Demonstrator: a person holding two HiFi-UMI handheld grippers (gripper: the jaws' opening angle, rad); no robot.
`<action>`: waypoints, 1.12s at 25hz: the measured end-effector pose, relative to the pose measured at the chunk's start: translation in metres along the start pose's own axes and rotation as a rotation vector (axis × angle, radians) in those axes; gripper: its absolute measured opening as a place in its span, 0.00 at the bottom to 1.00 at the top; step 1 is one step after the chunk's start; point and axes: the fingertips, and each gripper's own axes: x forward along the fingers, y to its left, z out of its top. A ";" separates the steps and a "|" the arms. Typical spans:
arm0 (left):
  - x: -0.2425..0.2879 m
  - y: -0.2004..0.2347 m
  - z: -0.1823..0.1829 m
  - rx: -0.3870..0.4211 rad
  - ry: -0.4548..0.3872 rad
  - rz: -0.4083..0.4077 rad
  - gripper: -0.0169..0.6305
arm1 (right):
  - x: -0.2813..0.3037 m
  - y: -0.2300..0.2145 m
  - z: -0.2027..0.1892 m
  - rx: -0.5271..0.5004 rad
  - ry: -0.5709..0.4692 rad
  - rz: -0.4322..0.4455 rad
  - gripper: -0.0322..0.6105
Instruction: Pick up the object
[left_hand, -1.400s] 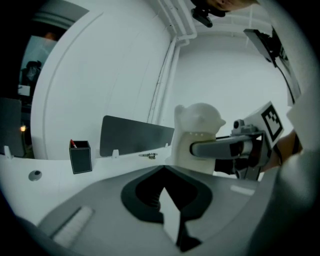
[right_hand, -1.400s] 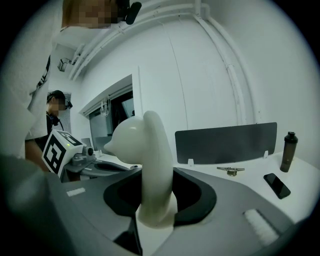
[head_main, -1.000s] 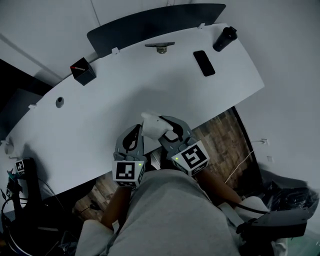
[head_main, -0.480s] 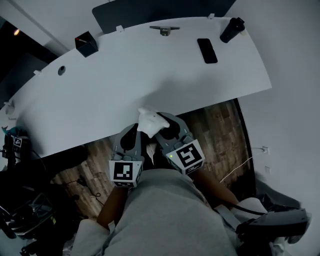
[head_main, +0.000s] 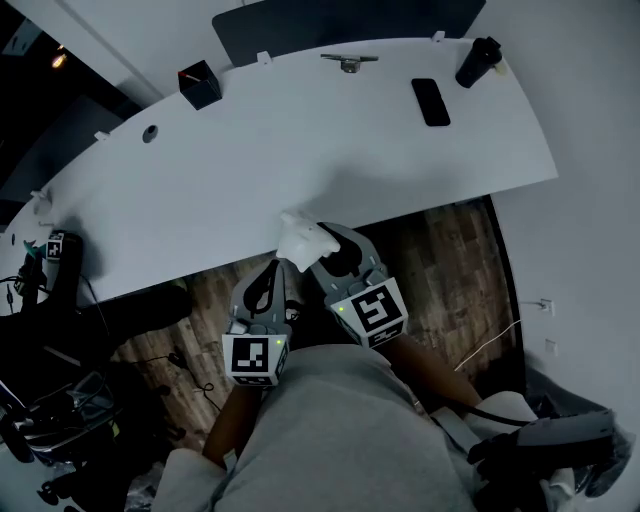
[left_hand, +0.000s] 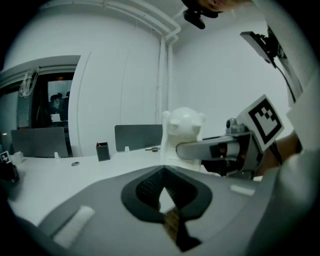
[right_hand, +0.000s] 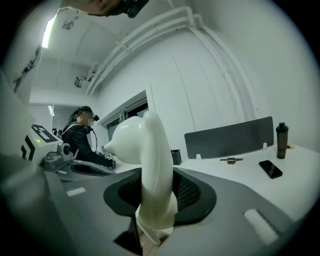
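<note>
A glossy white figurine (head_main: 301, 240) (right_hand: 150, 175) with small ears (left_hand: 184, 134) is clamped upright between the jaws of my right gripper (head_main: 318, 252) (right_hand: 152, 200). In the head view it hangs off the table, just in front of the white table's (head_main: 300, 150) near edge and over the wooden floor. My left gripper (head_main: 268, 285) (left_hand: 162, 192) sits just left of it, jaws shut with nothing between them, close to my body.
On the table's far side lie a black phone (head_main: 431, 101), a dark bottle (head_main: 477, 62), a small metal piece (head_main: 349, 62) and a black box (head_main: 199, 85). A dark divider panel (head_main: 340, 20) stands behind. Another person (right_hand: 80, 137) sits at the left in the right gripper view.
Both grippers and the figurine have drawn back from over the table's near edge to above the wooden floor; the table now lies farther ahead.
</note>
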 end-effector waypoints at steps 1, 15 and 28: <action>-0.003 0.004 0.000 -0.004 -0.007 0.000 0.03 | 0.001 0.003 0.001 0.004 -0.005 -0.004 0.28; -0.064 0.043 0.002 -0.094 -0.111 -0.053 0.03 | -0.014 0.071 0.007 0.026 -0.033 -0.114 0.28; -0.062 0.034 0.024 -0.072 -0.193 -0.045 0.03 | -0.024 0.072 0.023 -0.028 -0.067 -0.117 0.27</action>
